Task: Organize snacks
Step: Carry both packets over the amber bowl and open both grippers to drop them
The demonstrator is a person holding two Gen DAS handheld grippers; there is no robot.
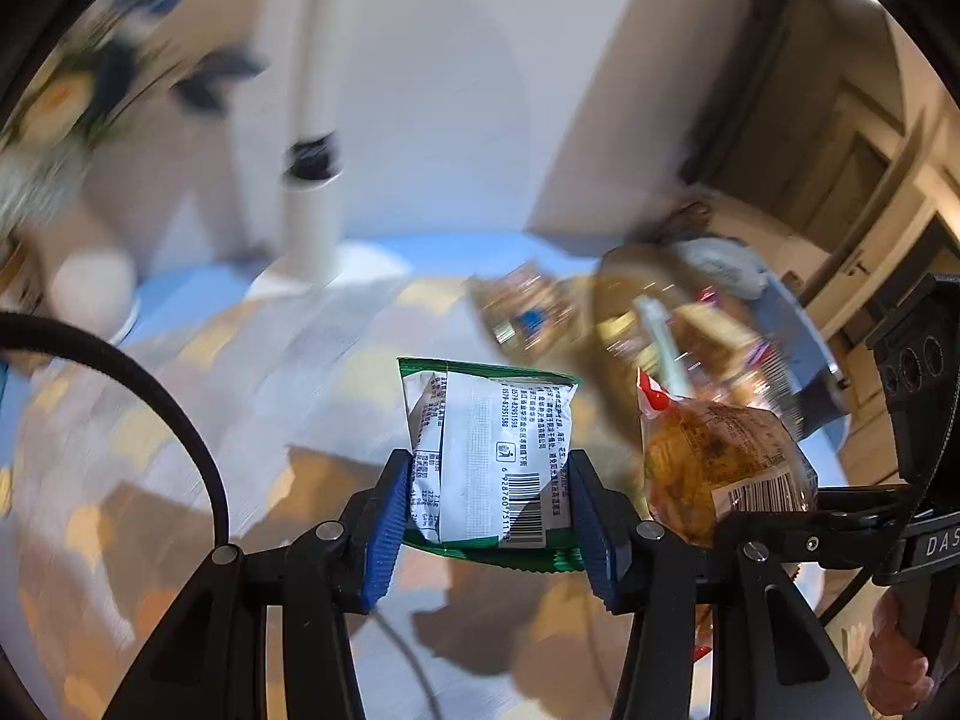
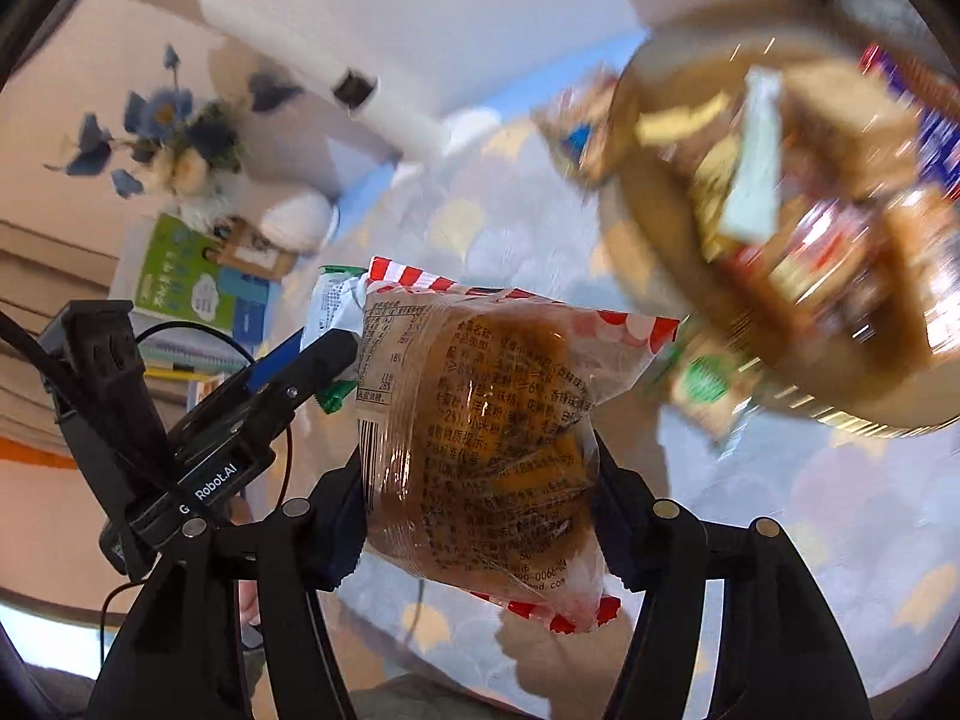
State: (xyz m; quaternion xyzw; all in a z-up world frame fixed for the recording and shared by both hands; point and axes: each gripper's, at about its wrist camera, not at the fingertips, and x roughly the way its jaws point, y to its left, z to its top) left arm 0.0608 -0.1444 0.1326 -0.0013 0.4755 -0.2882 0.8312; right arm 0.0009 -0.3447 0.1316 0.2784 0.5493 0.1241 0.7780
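Green pack (image 1: pixel 486 456): flat foil pouch, white back with barcode, green crimped edges; held up above the table, clamped between the left gripper's (image 1: pixel 489 516) blue ribbed fingers (image 1: pixel 384 534).
Red pack (image 2: pixel 480 450): clear crinkly film with red-and-white striped ends, a round brown cake inside; held in the air just right of the green pack, pinched across its middle by the right gripper (image 2: pixel 480 516).
Basket (image 2: pixel 780 252): round, brownish, far right on the table, already heaped with mixed wrappers; heavily blurred, so single items cannot be told apart.
Table (image 2: pixel 510 228): covered by a pale cloth with yellow and grey fan shapes.
Background: blue flowers (image 2: pixel 162 120) and a green book (image 2: pixel 180 276) far left, white lamp post (image 1: pixel 312 180) at the far edge.
Risk, slip: both films look slick and puffed with air; I judge a fast swing could let a pack slide out of the fingers.
Risk, collision: the two packs hang close together, so they may knock each other on the way to the basket.
Risk, overflow: the basket looks full; a pack dropped on the heap may roll off onto the table.
Risk, crush: a hard squeeze could break the soft cake.
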